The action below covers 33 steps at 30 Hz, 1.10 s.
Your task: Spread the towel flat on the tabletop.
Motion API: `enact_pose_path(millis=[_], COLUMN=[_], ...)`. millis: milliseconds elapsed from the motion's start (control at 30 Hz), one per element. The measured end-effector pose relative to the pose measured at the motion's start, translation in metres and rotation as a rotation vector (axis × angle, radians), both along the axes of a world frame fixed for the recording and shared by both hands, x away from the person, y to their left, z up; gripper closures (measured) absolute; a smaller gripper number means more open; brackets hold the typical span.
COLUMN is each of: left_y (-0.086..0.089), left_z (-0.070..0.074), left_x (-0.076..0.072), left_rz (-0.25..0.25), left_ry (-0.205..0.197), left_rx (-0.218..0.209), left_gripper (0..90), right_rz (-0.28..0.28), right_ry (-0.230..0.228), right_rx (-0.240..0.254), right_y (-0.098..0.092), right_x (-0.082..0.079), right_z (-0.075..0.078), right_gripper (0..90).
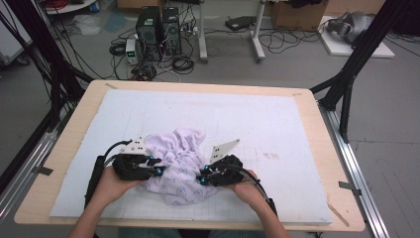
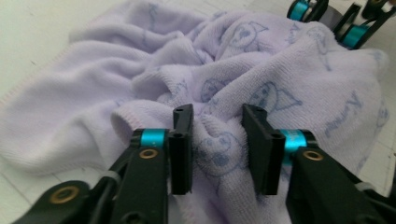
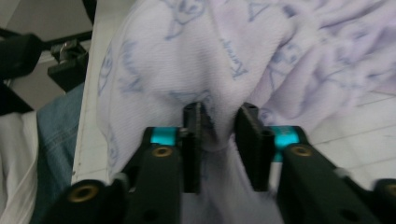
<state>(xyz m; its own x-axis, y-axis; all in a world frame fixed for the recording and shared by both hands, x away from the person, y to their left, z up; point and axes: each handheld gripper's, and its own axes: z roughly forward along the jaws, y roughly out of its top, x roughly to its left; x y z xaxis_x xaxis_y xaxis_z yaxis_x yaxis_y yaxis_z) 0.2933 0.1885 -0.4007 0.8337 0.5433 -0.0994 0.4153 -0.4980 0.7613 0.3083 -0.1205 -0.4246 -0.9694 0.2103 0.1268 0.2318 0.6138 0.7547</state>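
Towel: pale lilac terry cloth, soft looped pile, printed with faint blue cartoon outlines and script. Bunched into a rumpled mound with deep folds and a stitched hem edge; lies at lower centre of the high view, on the near half of the white mat.

Mat: white, thin, rectangular, faintly gridded, a small stain right of centre; covers most of the bench.

Bench: pale wood board with rounded corners, bare rim showing around the mat.

Left tongs: black hard-plastic frame, turquoise metal collars, brass rivets, flat rectangular pads. At the left flank of the mound in the high view. In the left gripper view a ridge of towel stands between the two pads, the cloth filling the gap and touching both inner faces; pinching the fold.

Right tongs: same build. At the right flank of the mound in the high view. In the right gripper view the pads stand close together with a narrow tuck of towel squeezed between them, cloth gathered to a waist at the pinch; pinching the fold.

Grey plates: three-cornered, flat, one atop each tool.

Hands: one behind each tool, entering from the lower edge of the high view.

Floor beyond bench: grey, with two black computer towers and tangled cables at upper centre.
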Motion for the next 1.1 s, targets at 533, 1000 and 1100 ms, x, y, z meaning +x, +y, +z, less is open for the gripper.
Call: enact_pose_path(millis=[533,1000,1100], left_y=[0.011,-0.008,-0.015], left_z=[0.021,0.017,0.000], left_x=[-0.050,0.008,0.010], left_rz=[-0.073,0.070,0.026], left_ry=[-0.089,-0.025,0.026], left_rx=[-0.029,0.011,0.045], left_gripper=[71.6,45.4,50.8], right_rz=[0.070,-0.107,-0.085], right_ry=[-0.023,-0.010,0.028], right_rx=[0.055,0.019,-0.039], right_y=[-0.031,-0.003,0.011], right_x=[-0.056,0.023,0.026], right_z=[0.027,0.013,-0.002], right_gripper=[80.6,57.2,54.6])
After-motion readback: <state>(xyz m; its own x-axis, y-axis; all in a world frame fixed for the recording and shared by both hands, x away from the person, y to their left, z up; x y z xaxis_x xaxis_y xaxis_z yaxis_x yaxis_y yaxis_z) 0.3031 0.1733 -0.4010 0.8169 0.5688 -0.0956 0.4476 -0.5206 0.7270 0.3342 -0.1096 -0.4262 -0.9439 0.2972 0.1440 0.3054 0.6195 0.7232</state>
